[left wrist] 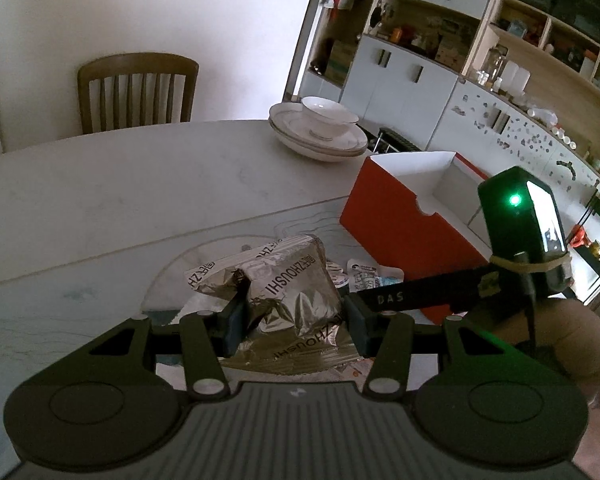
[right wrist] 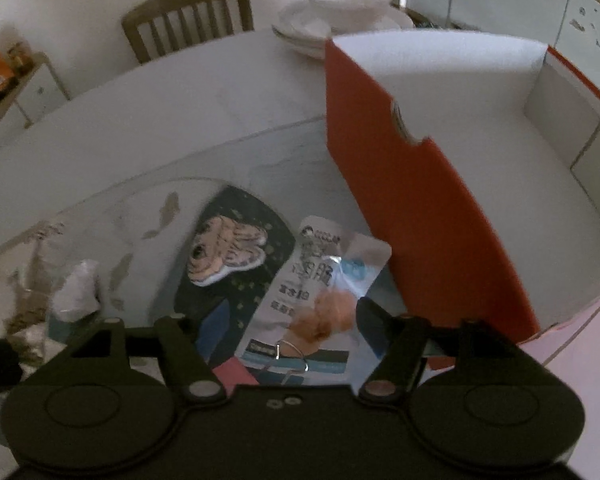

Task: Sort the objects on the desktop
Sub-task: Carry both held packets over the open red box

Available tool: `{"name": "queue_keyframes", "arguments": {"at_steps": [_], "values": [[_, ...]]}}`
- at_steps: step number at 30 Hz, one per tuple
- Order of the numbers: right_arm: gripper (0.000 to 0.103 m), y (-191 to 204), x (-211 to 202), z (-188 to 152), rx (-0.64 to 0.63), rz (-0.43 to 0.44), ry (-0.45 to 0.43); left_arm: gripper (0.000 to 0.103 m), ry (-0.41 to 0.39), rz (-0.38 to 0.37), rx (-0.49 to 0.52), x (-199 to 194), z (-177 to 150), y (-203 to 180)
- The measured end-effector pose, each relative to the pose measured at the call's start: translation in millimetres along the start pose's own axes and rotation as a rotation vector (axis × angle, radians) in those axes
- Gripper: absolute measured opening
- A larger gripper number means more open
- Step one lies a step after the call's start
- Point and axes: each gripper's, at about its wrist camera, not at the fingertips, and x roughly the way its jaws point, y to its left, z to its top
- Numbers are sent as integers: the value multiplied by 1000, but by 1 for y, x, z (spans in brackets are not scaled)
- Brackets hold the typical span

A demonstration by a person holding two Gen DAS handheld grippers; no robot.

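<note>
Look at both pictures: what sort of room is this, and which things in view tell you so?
Most likely a home dining room or kitchen-diner. A round pale table has a wooden chair drawn up to it, stacked white dishes sit on it, and wall cabinets with open shelves hold jars and household goods.

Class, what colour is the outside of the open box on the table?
Orange-red outside, white inside; the right wrist view shows it best.

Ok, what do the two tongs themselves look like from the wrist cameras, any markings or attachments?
Both are matte black linkage tongs: flat arms, silver pivot pins, round discs on a ribbed grey-black base. The left tongs have dark blue-grey pads. In the left view, the other unit carries a black box with a green light, rubber-banded on, above a black strap lettered "DAS". The right tongs look alike.
</note>
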Motion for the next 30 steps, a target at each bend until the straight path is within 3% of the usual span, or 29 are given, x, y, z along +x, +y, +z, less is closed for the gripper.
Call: {"name": "queue_keyframes", "arguments": {"at_steps": [9, 14, 18, 27, 30], "values": [[70, -6, 22, 3, 62, -27, 28, 51, 24, -5, -19, 12, 0, 5], [74, -2, 29, 6, 31, -43, 19, 51, 36, 0, -26, 17, -1, 7], [65, 6, 30, 0, -54, -85, 0, 50, 40, 6, -31, 19, -1, 8], [36, 10, 21, 4, -149, -40, -51, 51, 45, 13, -34, 19, -1, 4], [35, 5, 18, 6, -139, -21, -51, 50, 46, 13, -32, 19, -1, 4]]}}
